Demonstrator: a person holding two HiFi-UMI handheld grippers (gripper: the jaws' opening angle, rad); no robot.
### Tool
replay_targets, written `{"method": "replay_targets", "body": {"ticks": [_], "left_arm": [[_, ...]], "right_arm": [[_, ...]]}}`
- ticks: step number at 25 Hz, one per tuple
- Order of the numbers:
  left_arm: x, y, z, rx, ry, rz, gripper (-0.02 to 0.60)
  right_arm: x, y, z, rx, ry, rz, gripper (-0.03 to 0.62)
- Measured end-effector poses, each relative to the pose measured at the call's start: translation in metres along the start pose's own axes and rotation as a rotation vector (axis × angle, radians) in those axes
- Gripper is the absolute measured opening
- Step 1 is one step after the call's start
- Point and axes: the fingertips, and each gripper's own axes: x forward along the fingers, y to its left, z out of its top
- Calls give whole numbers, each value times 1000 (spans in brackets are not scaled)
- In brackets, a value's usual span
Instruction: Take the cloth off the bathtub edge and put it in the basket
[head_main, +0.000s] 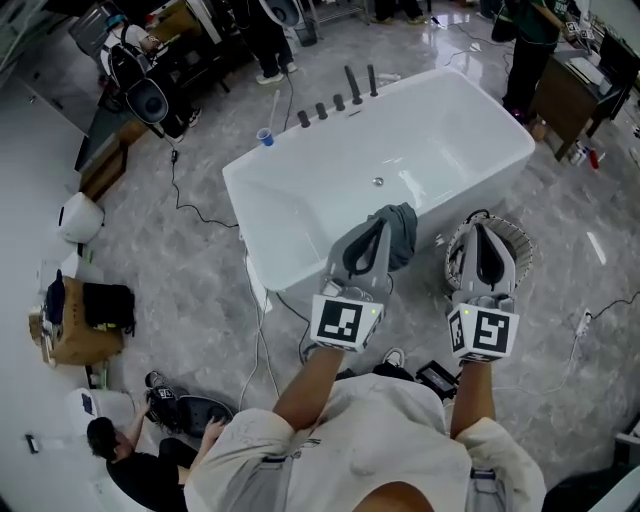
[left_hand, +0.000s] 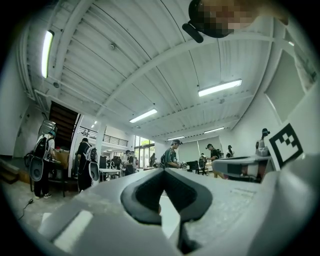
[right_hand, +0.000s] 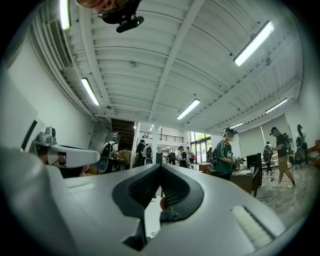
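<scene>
Your left gripper (head_main: 376, 228) has its jaws clenched together with nothing between them. Its tips sit just beside the grey cloth (head_main: 403, 233), which is draped over the near edge of the white bathtub (head_main: 430, 150). Your right gripper (head_main: 483, 230) is clenched and empty too, above the round basket (head_main: 521, 243) on the floor by the tub's near right corner.
</scene>
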Motion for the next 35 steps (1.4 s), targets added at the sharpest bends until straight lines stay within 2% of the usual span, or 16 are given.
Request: {"method": "replay_targets", "body": {"ticks": [5,10,15,23,29,35], "left_arm": [[16,-4,-5,-28,14,24,-3],[35,-4,-11,-10,10,25,-3],[48,4,-19,-59,30,43,-3],[76,37,-32,-45,2,20,-3],[103,84,-36,-68,8,46,-3],[123,129,-45,-58,3,46,-3]], "right_arm": [[13,-13,-8,4,11,23,2],[27,-29,-11,12,10,23,2],[41,-30,-21,6,21,31,2],[84,-24,-25,-22,22,25,2],[135,-4,-30,-46,33,46,2],[183,19,-34,-54,31,59,2]]}}
